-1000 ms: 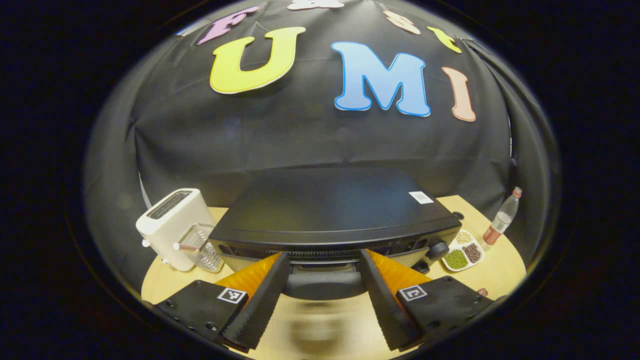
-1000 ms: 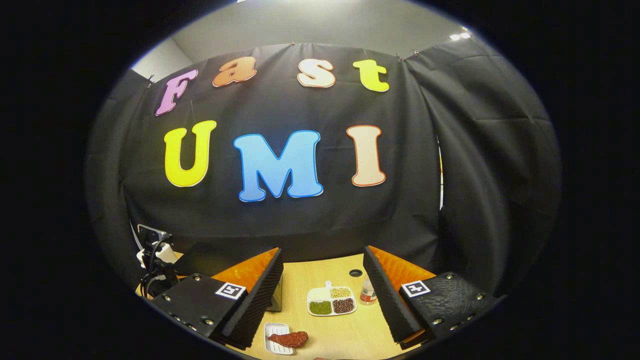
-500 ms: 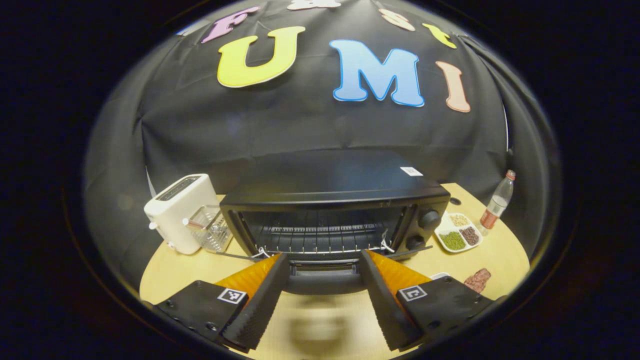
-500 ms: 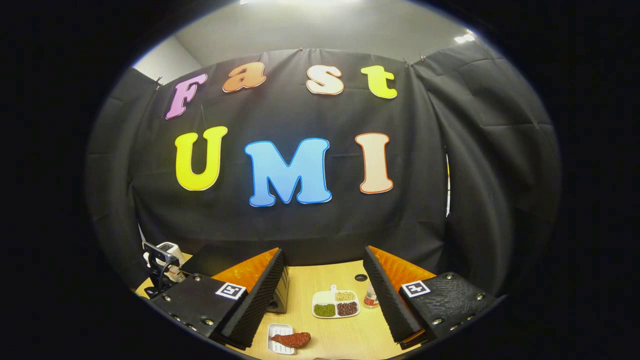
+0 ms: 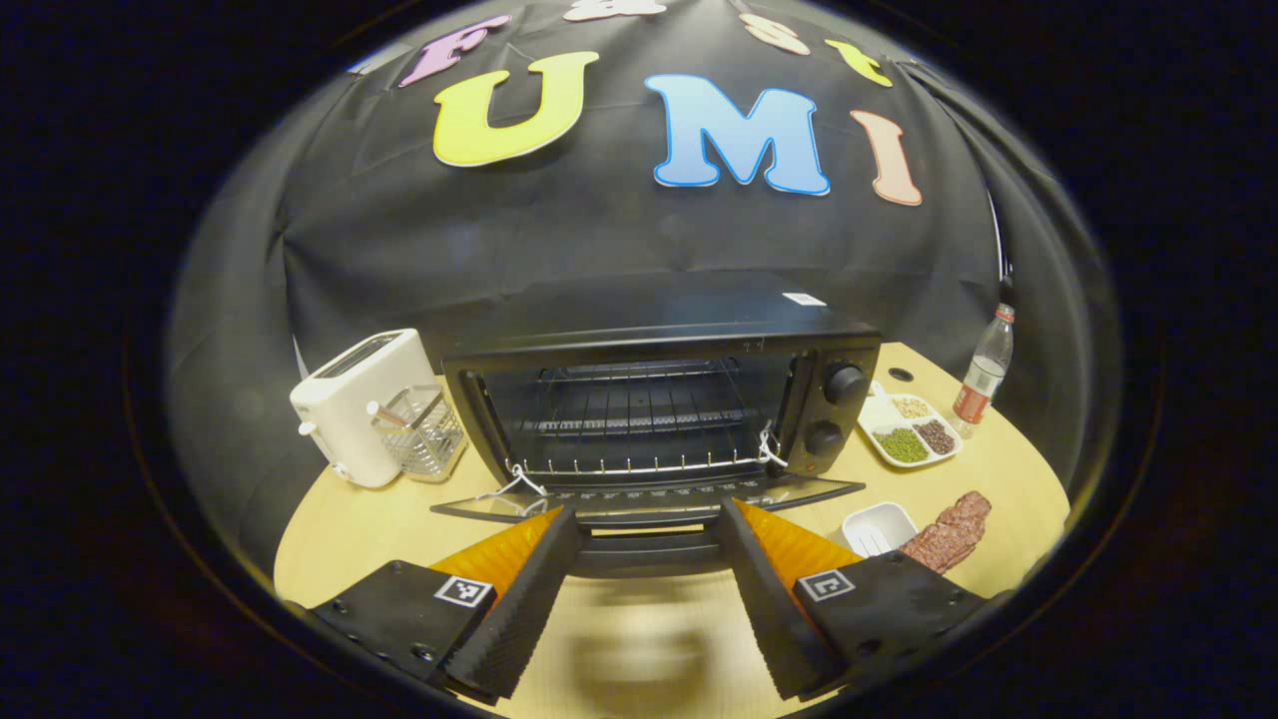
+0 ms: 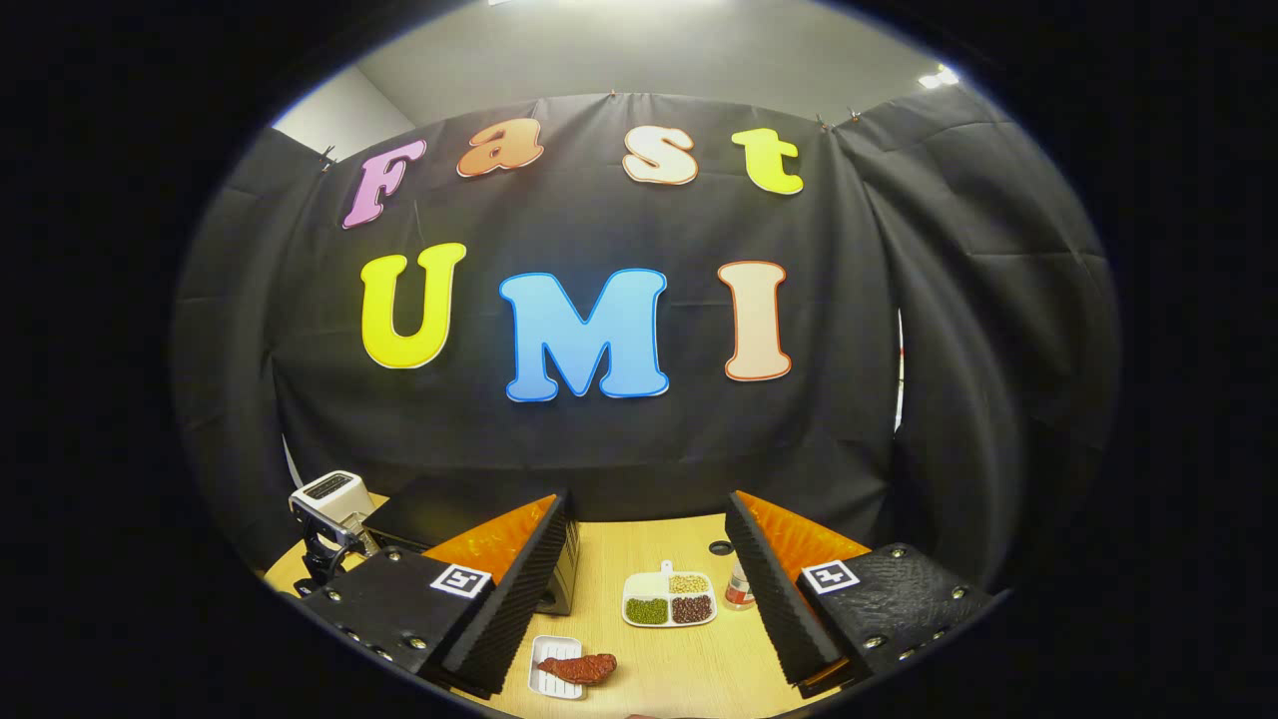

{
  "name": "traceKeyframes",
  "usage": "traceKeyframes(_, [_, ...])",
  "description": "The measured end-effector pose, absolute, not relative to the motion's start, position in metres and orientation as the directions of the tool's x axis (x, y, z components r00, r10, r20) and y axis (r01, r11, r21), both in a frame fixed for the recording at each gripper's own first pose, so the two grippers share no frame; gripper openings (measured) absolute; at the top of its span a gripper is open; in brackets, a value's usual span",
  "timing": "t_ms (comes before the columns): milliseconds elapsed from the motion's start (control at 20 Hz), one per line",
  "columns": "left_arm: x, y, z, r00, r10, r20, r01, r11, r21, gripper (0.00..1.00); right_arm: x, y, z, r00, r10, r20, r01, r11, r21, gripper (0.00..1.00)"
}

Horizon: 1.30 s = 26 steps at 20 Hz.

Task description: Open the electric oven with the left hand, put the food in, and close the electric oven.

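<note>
In the left gripper view we see the left gripper [image 5: 644, 579] nearest us, its spread fingers on either side of the dark bar handle [image 5: 647, 547] of the black electric oven [image 5: 664, 399], whose glass door [image 5: 639, 496] lies folded down nearly flat over the round wooden table [image 5: 349, 519]; we cannot tell whether the fingers touch the handle. The right gripper [image 6: 644, 609] hangs released above the table's near edge, just over the reddish-brown slab of meat [image 6: 579, 667] lying partly on a small white rectangular tray [image 6: 552, 679]. Farther back stand a white divided dish of beans [image 6: 669, 601] and a white toaster [image 5: 354, 404] toward the table's left edge.

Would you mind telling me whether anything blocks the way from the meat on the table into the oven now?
Nothing visible does. The oven door is down, the wire rack looks bare, and the meat lies beside the small white tray, right of the door.
</note>
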<state>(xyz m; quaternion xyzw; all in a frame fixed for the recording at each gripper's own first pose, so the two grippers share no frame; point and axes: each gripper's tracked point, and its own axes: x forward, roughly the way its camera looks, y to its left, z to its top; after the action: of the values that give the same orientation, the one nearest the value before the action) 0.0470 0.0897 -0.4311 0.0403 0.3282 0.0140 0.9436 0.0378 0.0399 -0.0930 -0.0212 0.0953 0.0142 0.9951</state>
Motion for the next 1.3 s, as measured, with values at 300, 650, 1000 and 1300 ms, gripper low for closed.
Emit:
traceKeyframes(300, [0.02, 0.094, -0.45, 0.759, 0.07, -0.647, -0.028, 0.997, 0.075, 0.92, 0.029, 0.042, -0.091, 0.981, 0.038, -0.19, -0.05, 0.997, -0.059, 0.98])
traceKeyframes(650, [0.03, 0.1, -0.373, 0.853, 0.092, -0.513, -0.061, 0.995, 0.077, 1.0, 0.025, 0.03, -0.097, 0.979, 0.045, -0.2, -0.053, 0.998, -0.032, 0.98])
traceKeyframes(1000, [0.045, 0.092, -0.354, 0.88, 0.061, -0.472, -0.025, 0.996, 0.084, 1.0, 0.029, 0.02, -0.136, 0.951, 0.092, -0.296, -0.089, 0.996, 0.024, 0.98])
traceKeyframes(1300, [0.043, 0.105, -0.434, 0.797, 0.082, -0.598, -0.04, 0.996, 0.084, 0.98, 0.028, 0.013, -0.142, 0.946, 0.081, -0.313, -0.086, 0.996, -0.004, 0.98])
